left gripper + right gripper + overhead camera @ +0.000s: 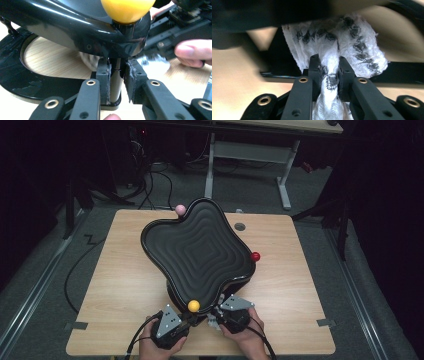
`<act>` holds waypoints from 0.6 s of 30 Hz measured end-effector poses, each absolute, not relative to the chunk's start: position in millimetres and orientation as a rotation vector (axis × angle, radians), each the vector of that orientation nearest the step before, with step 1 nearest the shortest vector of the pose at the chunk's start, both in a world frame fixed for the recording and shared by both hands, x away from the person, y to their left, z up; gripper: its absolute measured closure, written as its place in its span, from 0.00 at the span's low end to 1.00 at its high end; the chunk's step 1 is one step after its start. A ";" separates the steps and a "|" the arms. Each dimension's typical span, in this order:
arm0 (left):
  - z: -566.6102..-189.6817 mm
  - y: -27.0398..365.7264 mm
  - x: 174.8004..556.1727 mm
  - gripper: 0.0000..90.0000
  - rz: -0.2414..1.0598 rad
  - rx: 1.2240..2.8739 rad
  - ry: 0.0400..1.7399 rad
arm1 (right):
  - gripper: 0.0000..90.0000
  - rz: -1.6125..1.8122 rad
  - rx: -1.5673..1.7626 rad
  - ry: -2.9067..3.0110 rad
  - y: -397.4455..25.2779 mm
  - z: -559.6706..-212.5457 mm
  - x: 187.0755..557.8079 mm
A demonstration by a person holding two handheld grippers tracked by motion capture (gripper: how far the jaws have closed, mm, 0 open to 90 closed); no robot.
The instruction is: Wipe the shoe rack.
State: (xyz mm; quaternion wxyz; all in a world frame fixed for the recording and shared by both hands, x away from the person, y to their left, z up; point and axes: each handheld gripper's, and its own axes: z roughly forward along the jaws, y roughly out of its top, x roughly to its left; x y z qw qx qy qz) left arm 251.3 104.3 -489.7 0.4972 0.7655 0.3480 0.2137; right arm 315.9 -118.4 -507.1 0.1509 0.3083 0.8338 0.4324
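Wiping beneath a tilted black tray, a white cloth (pixel 332 50) printed with dark marks sits bunched under the near corner of the tray (pixel 200 250), just ahead of the right claw (pixel 220 312), whose jaws are clamped on a twisted fold of it. The cloth's free bulk spreads forward and upward from that claw, toward the underside of the tray and the black base ring (pixel 15 75) lying on the bench (pixel 125 285). Just to its left, the left claw (pixel 192 319) is closed on the upright black post (pixel 115 80) that carries the tray's near corner, directly below a yellow ball (pixel 193 305). The post's long axis runs vertical, square to the left claw's jaws. The two claws sit close together at the bench's near edge, and the right one is the nearer to the cloth, so any further wiping stroke appears to fall to it, pushing forward under the tray while the left holds the stand steady. A red ball (pixel 255 256) and a pink ball (pixel 180 209) mark the tray's right and far corners.
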 end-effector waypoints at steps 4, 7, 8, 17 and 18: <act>-490.1 104.6 251.2 0.83 0.518 1.851 0.839 | 0.87 1.242 0.885 2.383 -121.1 -507.1 318.6; -490.4 104.3 250.8 0.83 0.524 1.850 0.839 | 0.87 1.217 0.988 2.304 -136.8 -507.6 332.4; -490.4 104.1 250.7 0.83 0.525 1.849 0.839 | 0.87 1.208 1.033 2.268 -144.5 -508.0 338.9; -490.5 102.2 250.5 0.83 0.535 1.853 0.835 | 0.87 1.137 1.286 2.058 -191.7 -510.0 379.6; -490.5 101.9 250.4 0.83 0.536 1.854 0.835 | 0.87 1.142 1.293 2.059 -193.5 -510.8 380.4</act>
